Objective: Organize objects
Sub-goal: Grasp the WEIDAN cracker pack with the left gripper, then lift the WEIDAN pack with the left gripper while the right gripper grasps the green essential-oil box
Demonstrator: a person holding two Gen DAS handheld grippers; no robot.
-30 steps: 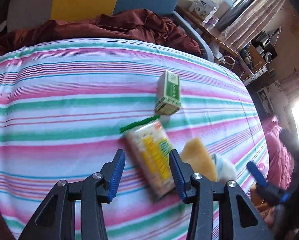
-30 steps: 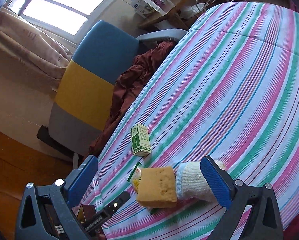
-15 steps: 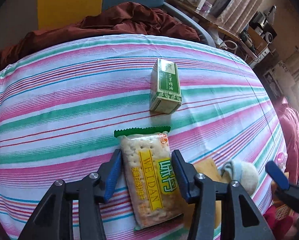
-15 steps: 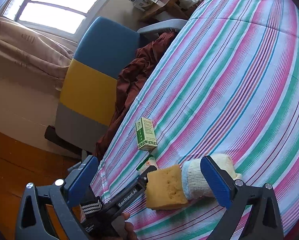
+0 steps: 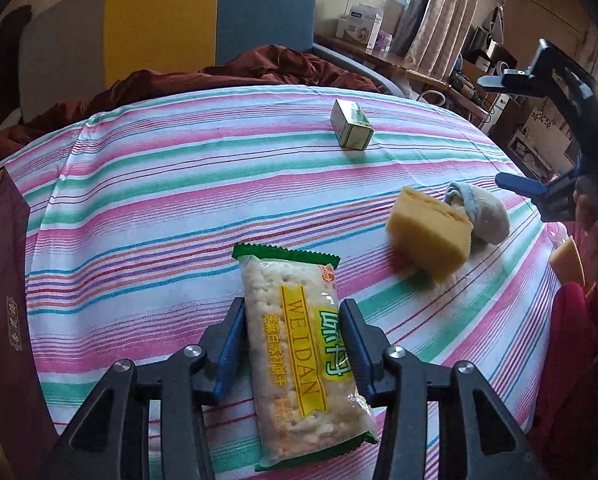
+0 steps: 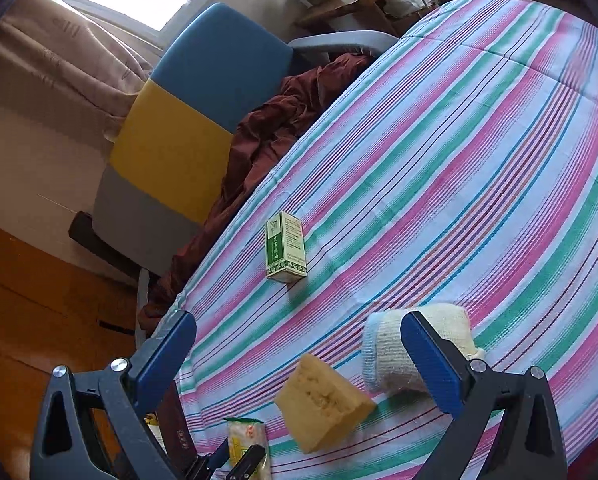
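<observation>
Four loose items on the striped bed (image 5: 147, 184): one cracker packet (image 5: 299, 344), one green-and-white box (image 5: 351, 128), one yellow sponge (image 5: 427, 236), one rolled pale sock (image 5: 481, 216). Packet is clear film with green crimped ends and a yellow label band, lying flat at the near edge – left gripper (image 5: 293, 340) is clamped on its long sides. Sponge and sock touch each other, box stands well apart farther back. Right gripper (image 6: 299, 364) has its jaws spread wide, nothing between the pads – it hovers over the sponge and sock. Dark maroon box (image 5: 3, 304) at left edge.
</observation>
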